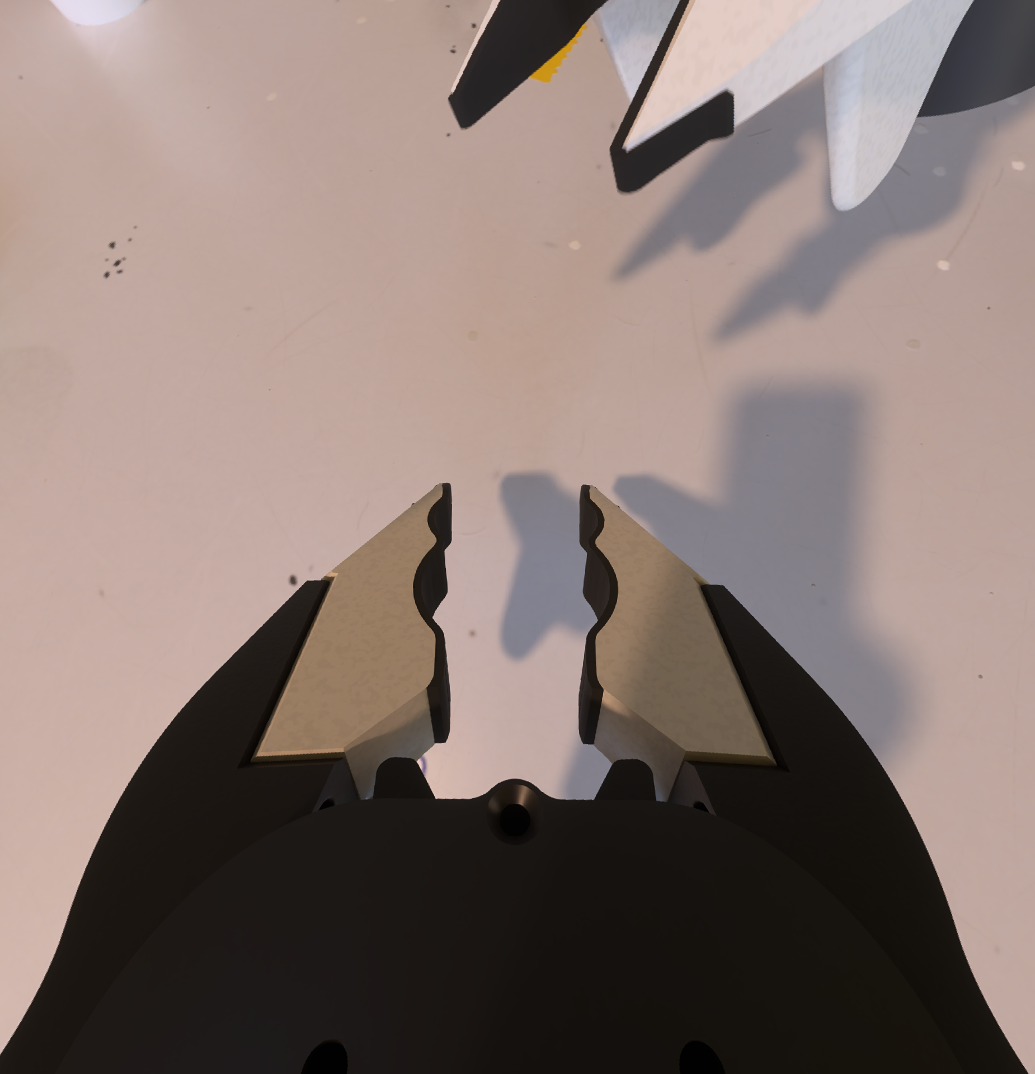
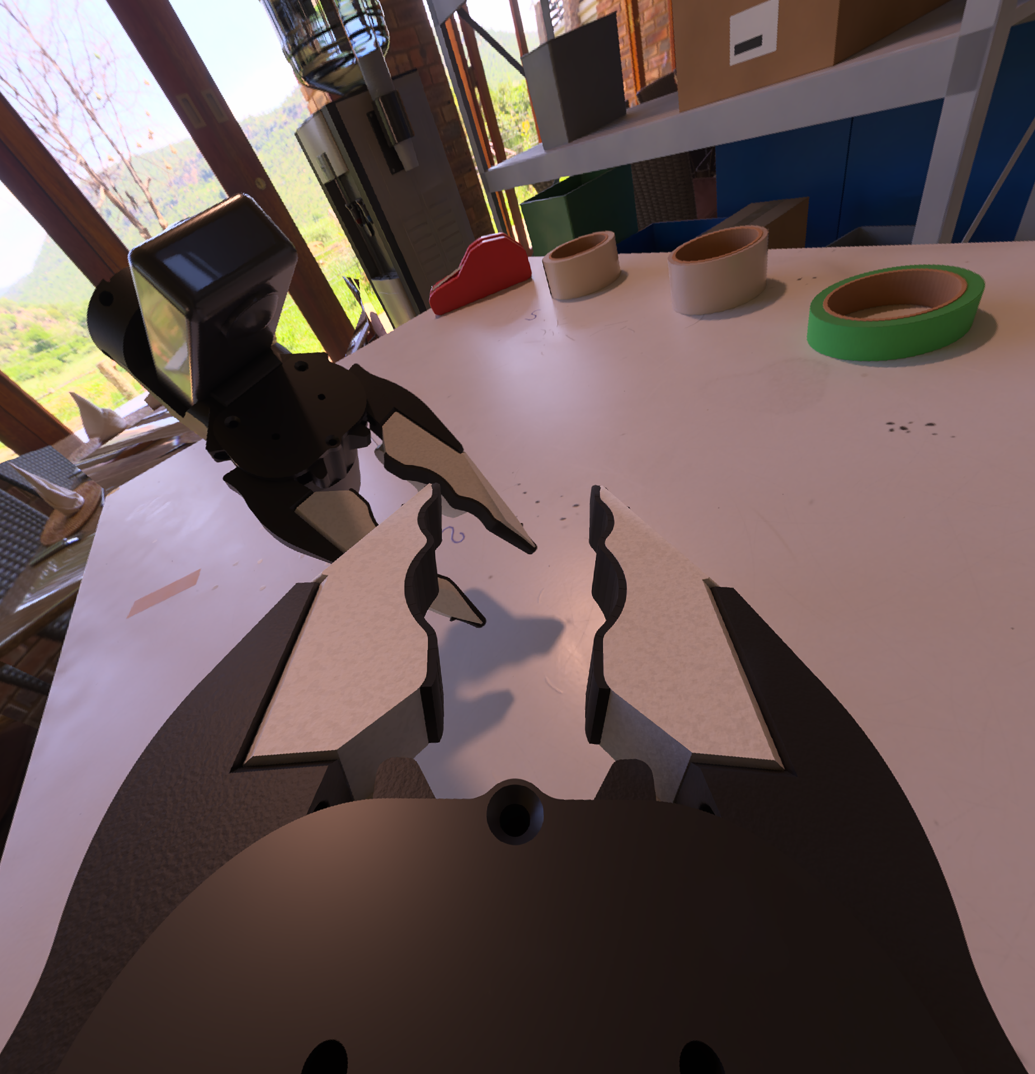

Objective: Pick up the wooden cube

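No wooden cube shows in either view. My left gripper (image 1: 515, 488) is open and empty, pointing down at the bare pale table (image 1: 271, 378). It also shows in the right wrist view (image 2: 503, 584), jaws apart just above the table. My right gripper (image 2: 512, 488) is open and empty, close over the table and facing the left one. It shows at the top of the left wrist view (image 1: 544, 139), where a small yellow patch (image 1: 556, 67) peeks out behind one of its fingers; I cannot tell what it is.
At the table's far side stand a red tape dispenser (image 2: 480, 270), two beige tape rolls (image 2: 582, 264) (image 2: 718, 267) and a green tape roll (image 2: 896, 311). A shelf (image 2: 707, 128) with boxes stands behind. A white object (image 1: 99, 9) sits at the far left.
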Robot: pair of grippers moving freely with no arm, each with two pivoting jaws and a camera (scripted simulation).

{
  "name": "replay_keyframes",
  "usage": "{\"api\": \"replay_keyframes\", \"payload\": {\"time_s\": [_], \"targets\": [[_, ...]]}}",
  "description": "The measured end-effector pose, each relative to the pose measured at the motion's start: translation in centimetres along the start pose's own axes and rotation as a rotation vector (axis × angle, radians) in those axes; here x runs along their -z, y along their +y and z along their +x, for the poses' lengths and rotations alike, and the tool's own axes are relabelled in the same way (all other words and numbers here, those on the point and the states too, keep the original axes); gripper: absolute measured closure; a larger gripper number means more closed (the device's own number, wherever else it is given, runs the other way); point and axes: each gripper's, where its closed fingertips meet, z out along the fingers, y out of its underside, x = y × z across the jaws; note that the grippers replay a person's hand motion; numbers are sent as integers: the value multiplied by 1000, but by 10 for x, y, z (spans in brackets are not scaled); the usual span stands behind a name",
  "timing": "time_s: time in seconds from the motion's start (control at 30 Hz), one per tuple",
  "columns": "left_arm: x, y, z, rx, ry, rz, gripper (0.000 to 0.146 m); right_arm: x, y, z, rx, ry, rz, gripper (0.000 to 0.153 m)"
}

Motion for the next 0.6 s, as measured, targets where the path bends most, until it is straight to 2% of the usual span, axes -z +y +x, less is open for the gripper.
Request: {"api": "replay_keyframes", "payload": {"time_s": [0.2, 0.3, 0.37, 0.47, 0.6], "targets": [[22, 12, -6, 73, -50, 11, 103, -7, -19, 7, 52, -10, 49, 102], [41, 23, -8, 118, -94, 15, 102, -19, -37, 13, 73, -8, 72, 103], [56, 32, -6, 152, -114, 22, 102, -31, -52, 9, 57, -56, 68, 105], [79, 45, -1, 200, -139, 44, 102, -65, -69, -10, 57, -165, -24, 109], [105, 68, 12, 255, -145, 64, 103, -139, -91, -61, 165, -312, -158, 108]]}}
